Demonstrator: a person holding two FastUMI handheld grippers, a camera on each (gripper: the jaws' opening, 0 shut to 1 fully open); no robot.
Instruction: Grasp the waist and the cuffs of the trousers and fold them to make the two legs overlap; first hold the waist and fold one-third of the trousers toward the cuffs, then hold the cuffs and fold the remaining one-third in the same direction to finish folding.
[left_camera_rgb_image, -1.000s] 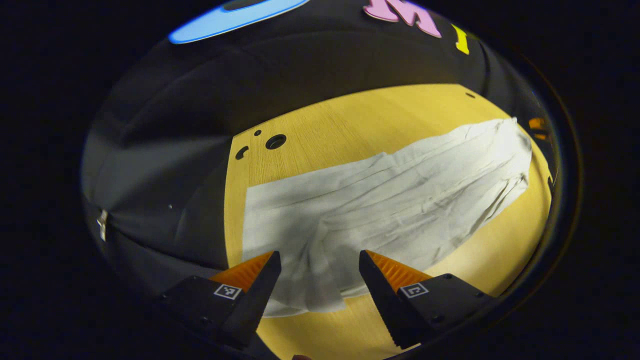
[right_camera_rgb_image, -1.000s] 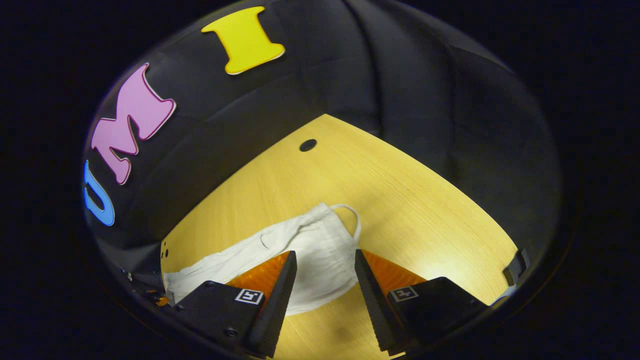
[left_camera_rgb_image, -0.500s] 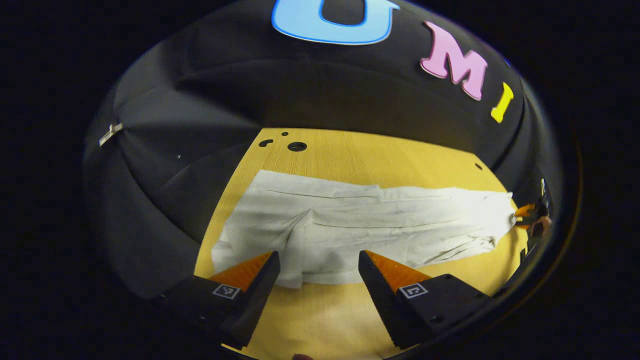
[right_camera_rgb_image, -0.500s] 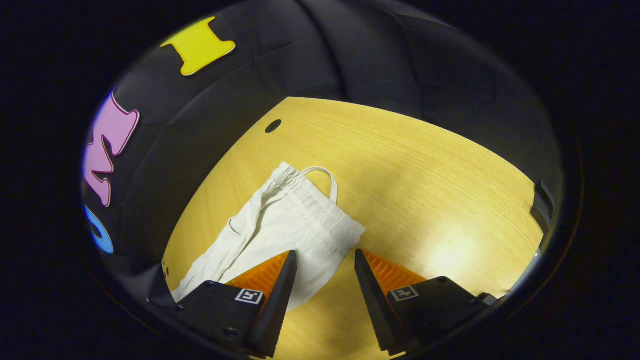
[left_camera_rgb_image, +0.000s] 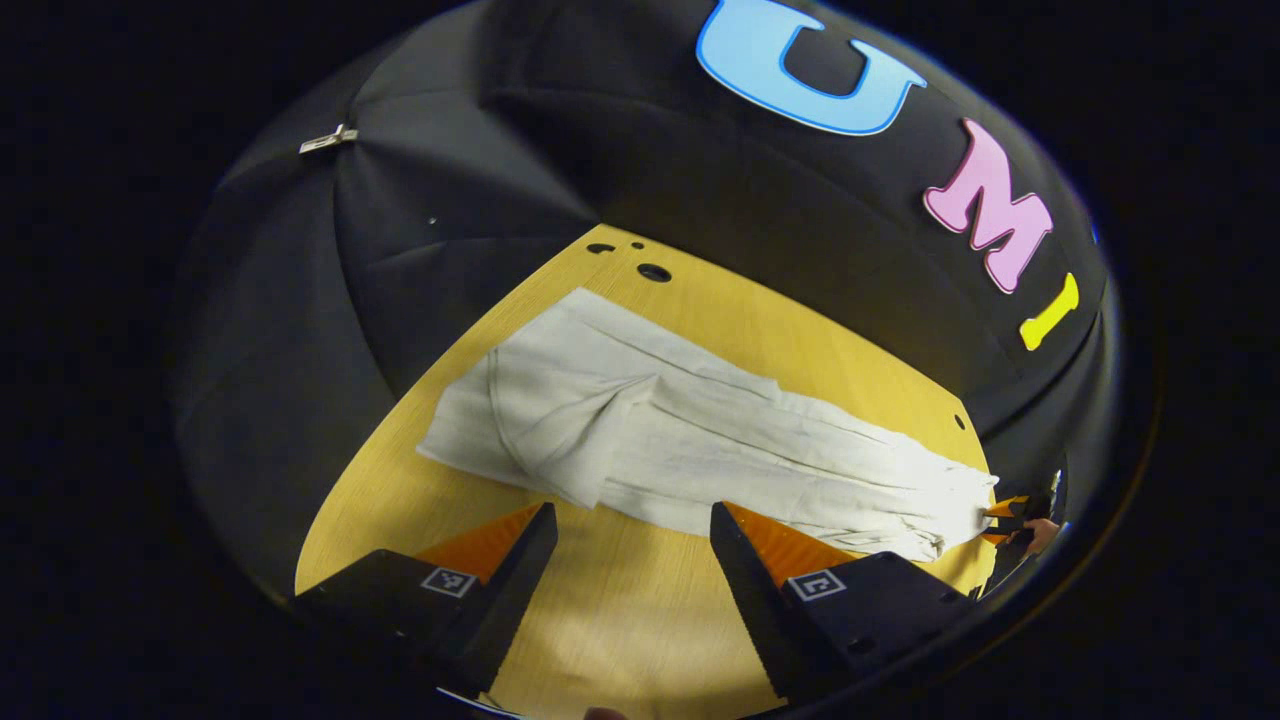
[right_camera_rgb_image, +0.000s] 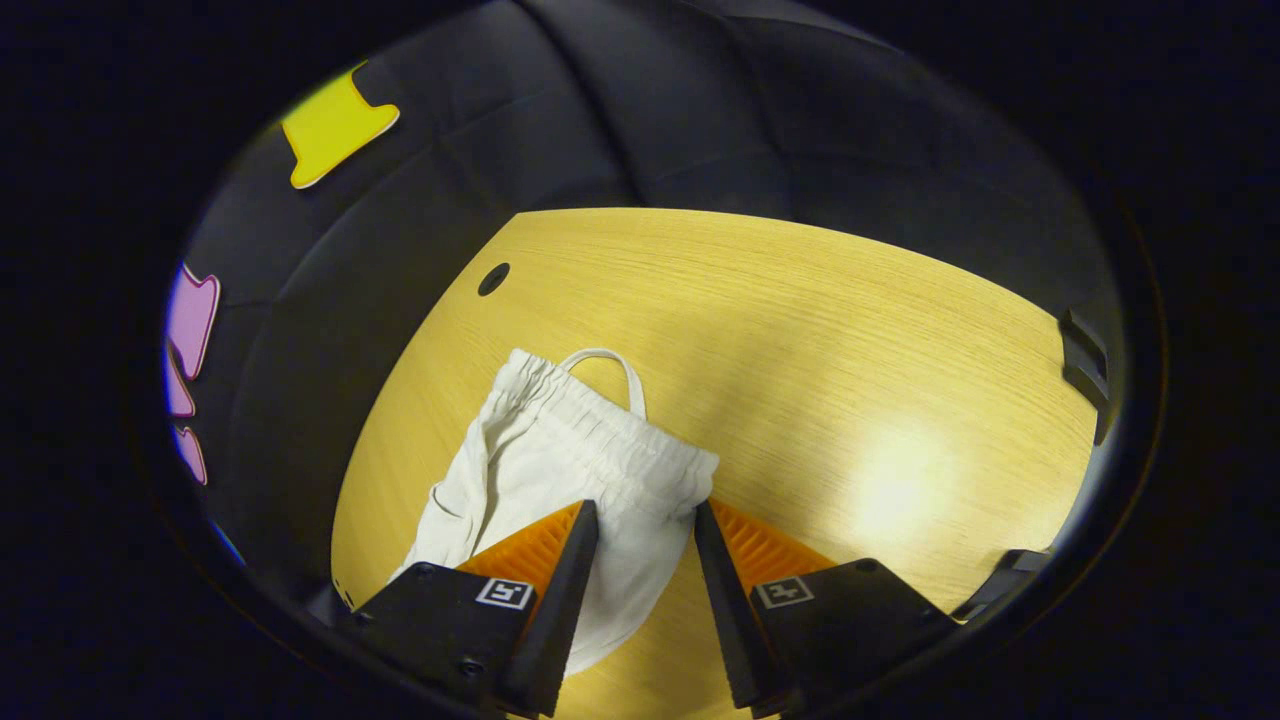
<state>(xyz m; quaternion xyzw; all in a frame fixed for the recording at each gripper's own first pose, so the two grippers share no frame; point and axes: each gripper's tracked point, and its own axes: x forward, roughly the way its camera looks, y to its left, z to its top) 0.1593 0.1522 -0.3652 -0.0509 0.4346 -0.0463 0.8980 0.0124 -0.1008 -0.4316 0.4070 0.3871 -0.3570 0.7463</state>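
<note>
White trousers (left_camera_rgb_image: 700, 450) lie stretched across the yellow wooden table (left_camera_rgb_image: 620, 620), cuffs at the far left and waist at the right. One cuff end is folded over on itself. My left gripper (left_camera_rgb_image: 630, 515) is open above bare table, just short of the trousers' near edge. In the right gripper view, the elastic waist (right_camera_rgb_image: 590, 440) with its drawstring loop (right_camera_rgb_image: 610, 360) lies ahead. My right gripper (right_camera_rgb_image: 645, 510) is open, its fingers close on either side of the waist's near corner. That right gripper (left_camera_rgb_image: 1008, 518) also appears small at the waist end in the left gripper view.
The black cloth wall (left_camera_rgb_image: 450, 250) surrounds the table on the far sides. Small round holes (left_camera_rgb_image: 654, 272) sit near the table's far corner, and one hole (right_camera_rgb_image: 493, 278) lies beyond the waist. Bare tabletop (right_camera_rgb_image: 850, 400) spreads to the right of the waist.
My left gripper has pulled back off the cuff end and swung, so the trousers now lie beyond its tips. The right gripper's fingers have narrowed around the waist corner.
</note>
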